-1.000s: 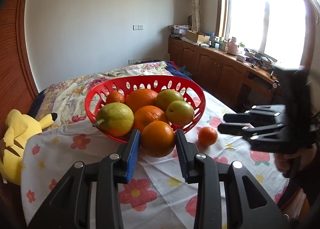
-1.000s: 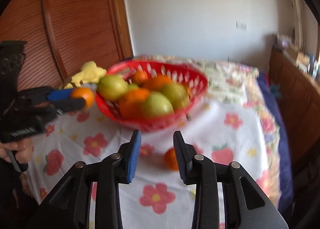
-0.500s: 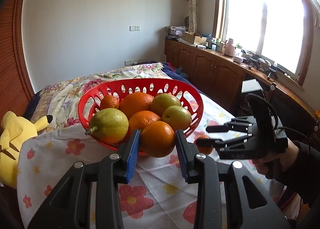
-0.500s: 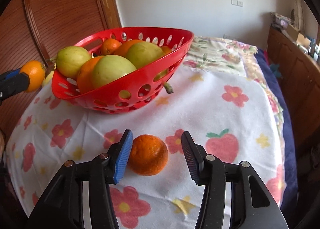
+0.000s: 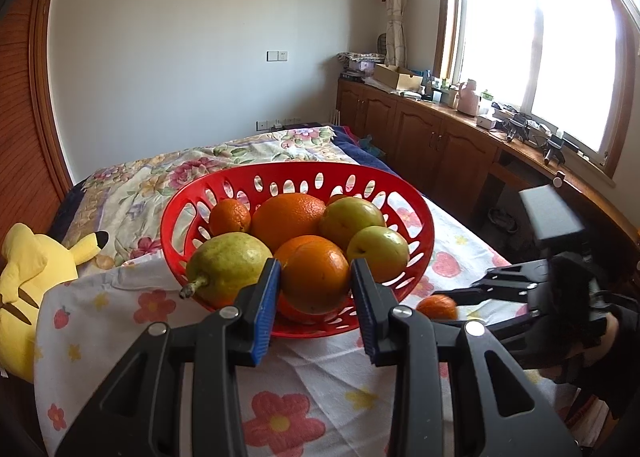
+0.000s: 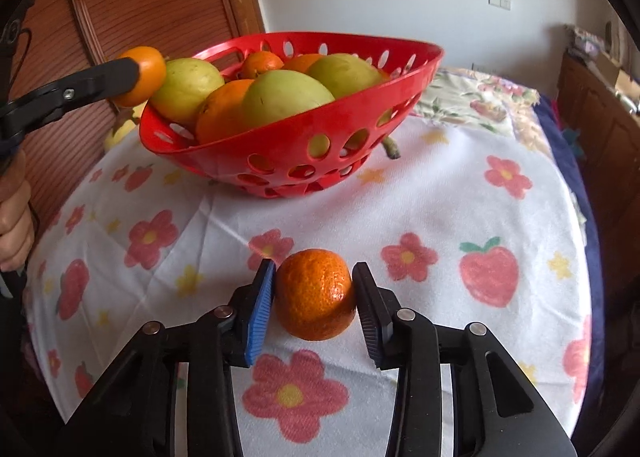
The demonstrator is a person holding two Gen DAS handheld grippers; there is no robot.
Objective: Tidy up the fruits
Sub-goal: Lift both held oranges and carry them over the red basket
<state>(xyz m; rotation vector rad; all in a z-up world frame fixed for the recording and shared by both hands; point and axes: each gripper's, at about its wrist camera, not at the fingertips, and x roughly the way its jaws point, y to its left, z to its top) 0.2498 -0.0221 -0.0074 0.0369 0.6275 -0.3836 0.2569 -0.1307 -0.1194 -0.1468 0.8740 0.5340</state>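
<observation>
Two ribbed-padded grippers, left gripper [image 5: 316, 289] clamping smooth orange [image 5: 316, 281], right gripper [image 6: 314, 297] seemingly pinching dimpled tangerine [image 6: 315, 293] on cloth.

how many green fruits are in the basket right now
3 visible: a stemmed pear at the red basket's front left, and two rounder ones on its right. More may hide underneath.

Lighting: bright daylight from window [image 5: 536, 53], right of left gripper [image 5: 316, 289]; panes overexposed. Shadows: soft, under right gripper [image 6: 314, 289]. Focus: sharp. Distortion: strong fisheye curvature, dark vignetted corners.
</observation>
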